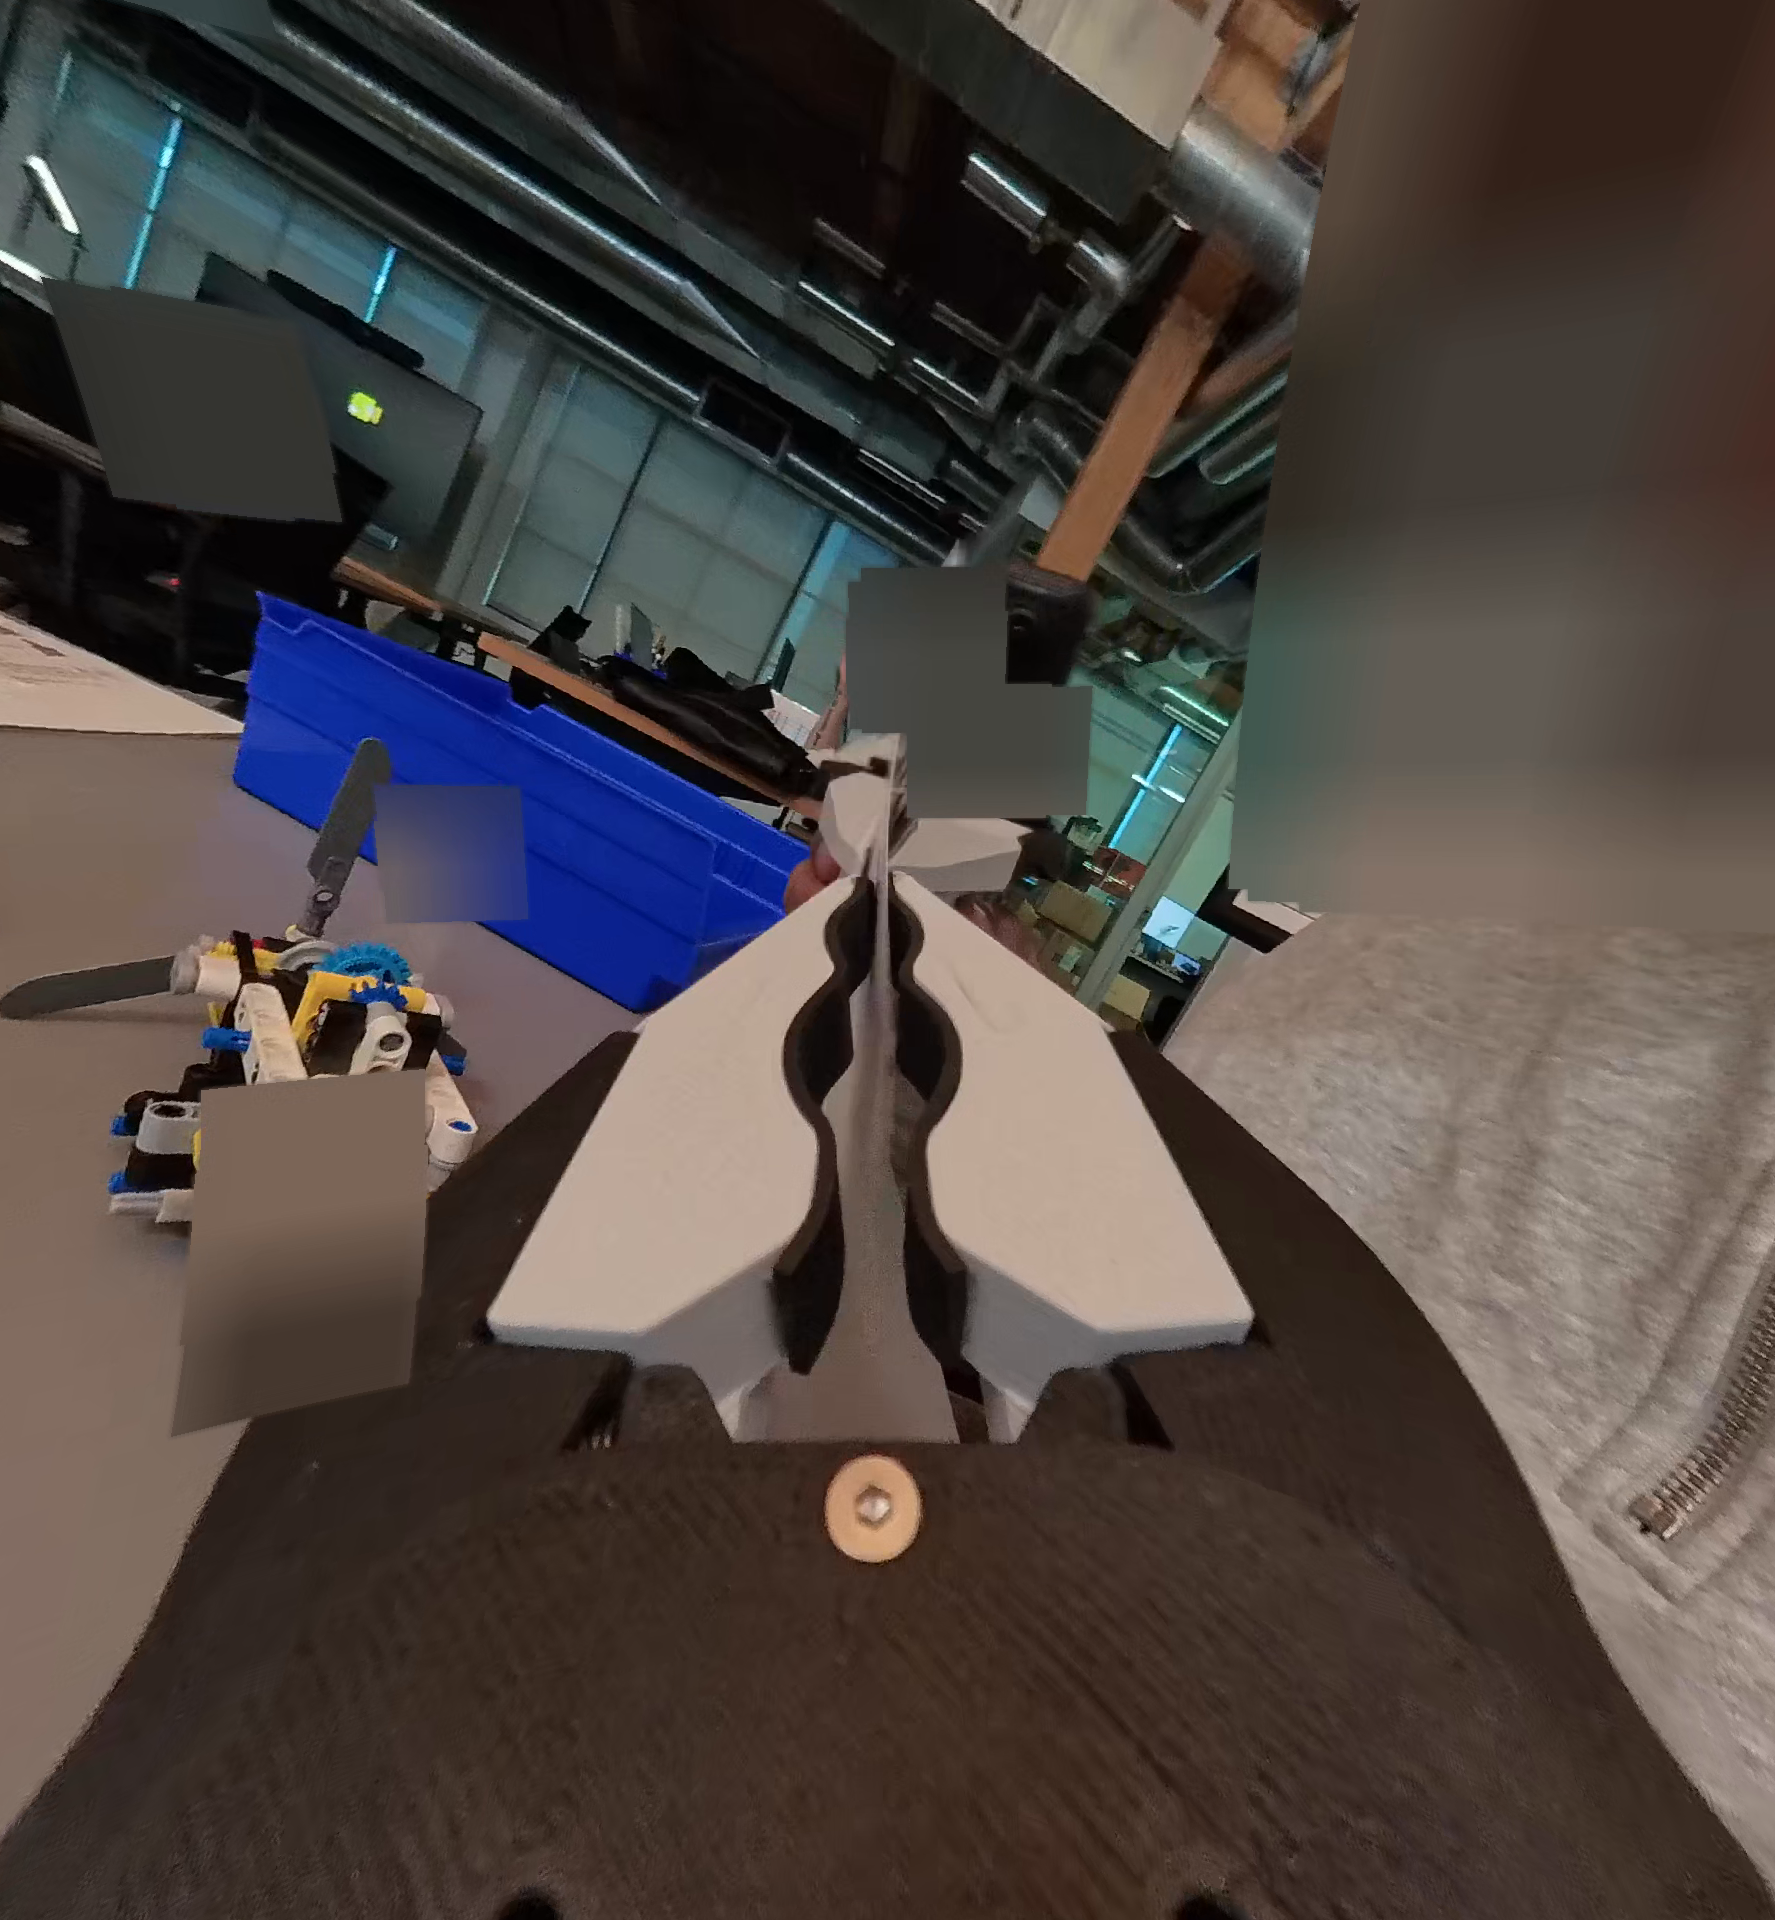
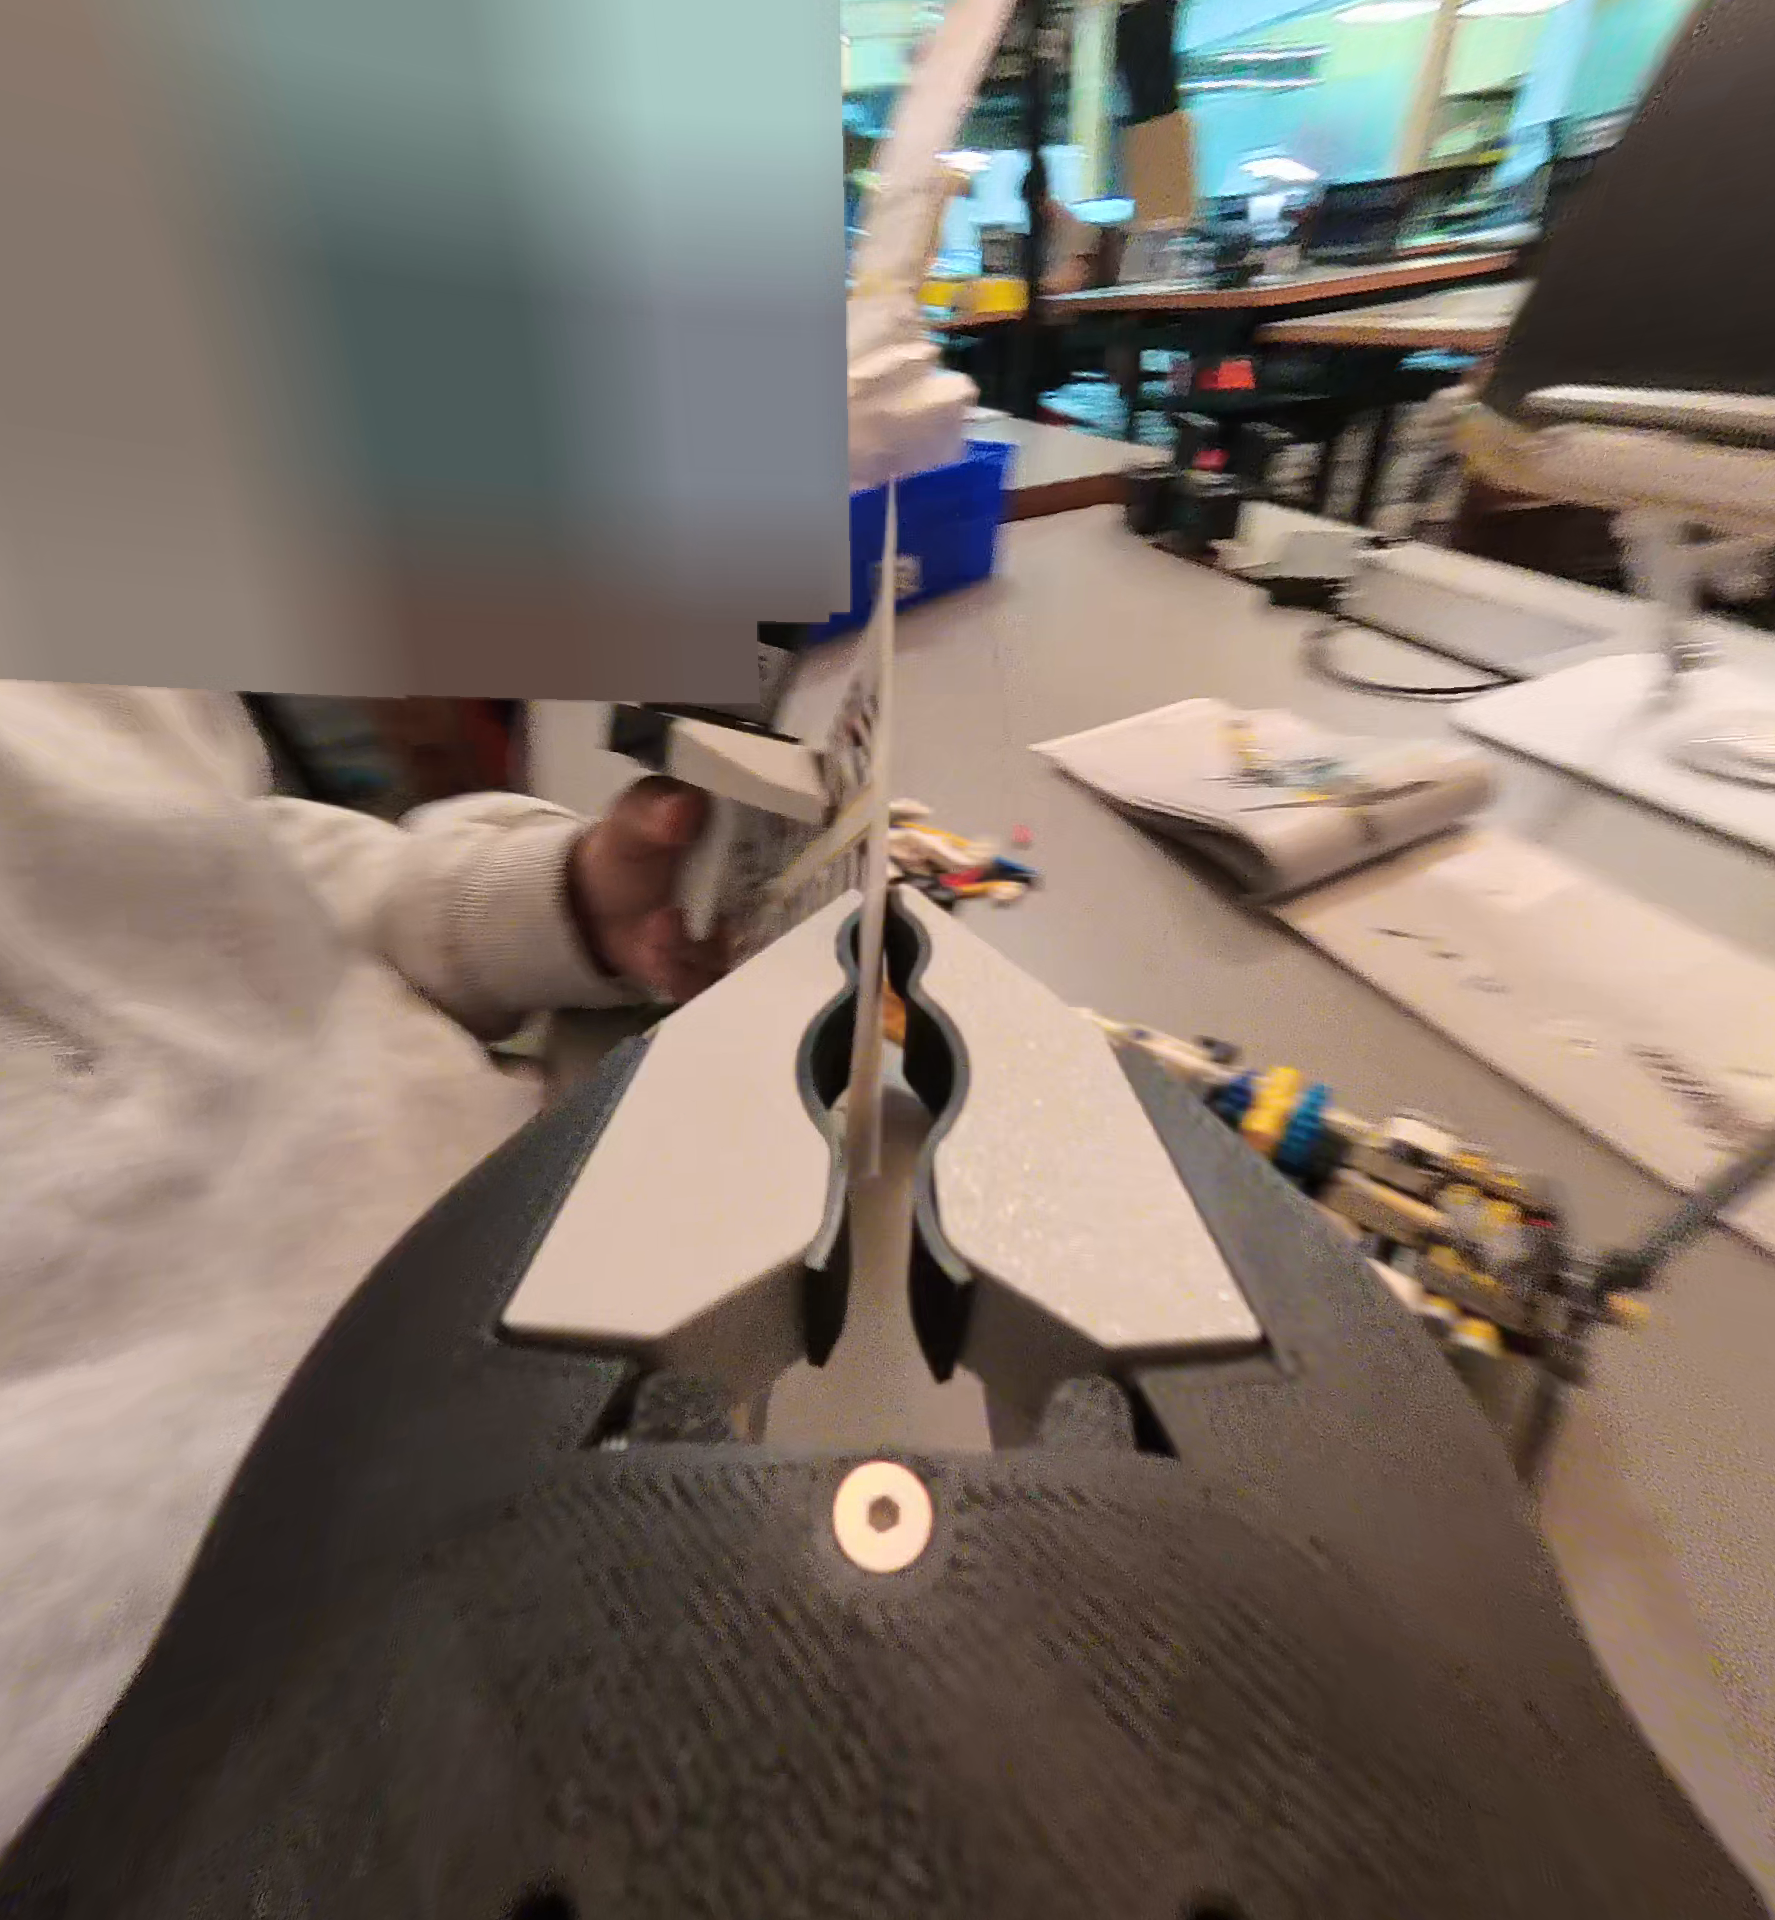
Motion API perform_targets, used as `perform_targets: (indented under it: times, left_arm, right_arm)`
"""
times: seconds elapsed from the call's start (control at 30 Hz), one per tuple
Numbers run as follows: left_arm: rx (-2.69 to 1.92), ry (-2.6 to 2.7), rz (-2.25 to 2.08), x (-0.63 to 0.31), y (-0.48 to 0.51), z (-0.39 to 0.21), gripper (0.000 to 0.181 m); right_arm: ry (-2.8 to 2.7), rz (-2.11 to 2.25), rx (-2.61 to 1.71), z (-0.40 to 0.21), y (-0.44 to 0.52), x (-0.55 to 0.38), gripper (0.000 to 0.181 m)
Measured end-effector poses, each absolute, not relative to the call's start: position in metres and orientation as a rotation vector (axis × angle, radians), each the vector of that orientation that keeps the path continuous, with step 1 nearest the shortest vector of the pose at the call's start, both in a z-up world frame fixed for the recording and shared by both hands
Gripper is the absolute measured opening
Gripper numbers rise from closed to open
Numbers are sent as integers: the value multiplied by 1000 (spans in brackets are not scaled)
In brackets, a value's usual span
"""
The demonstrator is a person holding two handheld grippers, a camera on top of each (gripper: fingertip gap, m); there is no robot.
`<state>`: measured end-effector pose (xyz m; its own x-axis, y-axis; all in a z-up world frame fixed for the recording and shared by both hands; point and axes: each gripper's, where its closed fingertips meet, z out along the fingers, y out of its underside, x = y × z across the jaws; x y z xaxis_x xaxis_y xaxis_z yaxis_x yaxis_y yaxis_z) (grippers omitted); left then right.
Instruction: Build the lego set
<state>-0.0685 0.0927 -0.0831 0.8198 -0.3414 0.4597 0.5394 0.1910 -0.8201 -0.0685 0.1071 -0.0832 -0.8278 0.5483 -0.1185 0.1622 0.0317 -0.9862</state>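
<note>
Lego model [image 1: 311, 1039], partly built in white, yellow, black and blue, lies on the grey table [image 1: 52, 1351] at about nine o'clock from the left gripper [image 1: 878, 904], with two grey blades [image 1: 348, 831] sticking out of it. In the right wrist view the same model [image 2: 1402, 1174] lies at about three o'clock, just beside the gripper body.

Nearest the left camera, that gripper's two white fingers are pressed together on a thin sheet [image 1: 878, 1091] seen edge-on, running up the middle between them. The right gripper [image 2: 878, 914] likewise grips a thin sheet [image 2: 878, 810] edge-on, its fingers pinched onto it at the tips; printed marks show on the sheet's left face. Whether both hold the same sheet I cannot tell.

Past the right gripper's tips, at ten o'clock, a hand [image 2: 644, 894] in a pale sleeve holds the other gripper. A grey zipped sweatshirt [image 1: 1537, 1299] fills the left view at three o'clock.

Farther off, a blue bin [image 1: 509, 810] stands on the table at eleven o'clock in the left view. In the right view, folded printed booklets [image 2: 1267, 790] lie at two o'clock, with a few loose pieces [image 2: 956, 862] just beyond the fingertips.
</note>
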Motion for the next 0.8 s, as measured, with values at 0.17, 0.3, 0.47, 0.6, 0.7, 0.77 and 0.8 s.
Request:
perform_targets:
  times: [0.17, 0.3, 0.47, 0.6, 0.7, 0.77, 0.8]
  left_arm:
    - [-1279, -116, -579, -61, 98, -82, 9]
    - [-1334, -69, -569, -53, 107, -88, 8]
    - [-1297, -115, -566, -56, 106, -87, 0]
    - [-1237, -219, -544, -77, 99, -82, 0]
    - [-1215, -308, -549, -92, 97, -85, 0]
    - [-1206, -320, -580, -92, 96, -85, 0]
    - [-1201, -306, -583, -90, 95, -82, 0]
  right_arm:
    - [-2154, 2082, -903, -92, 109, -56, 0]
    - [-2141, 2192, -1034, -96, 113, -58, 0]
    - [-2082, 2280, -1076, -97, 118, -60, 3]
    - [-1866, 2090, -953, -81, 140, -70, 21]
    - [-1593, 1950, -797, -47, 162, -65, 24]
    - [-1505, 1867, -714, -33, 167, -57, 24]
    - [-1507, 1827, -706, -33, 165, -57, 24]
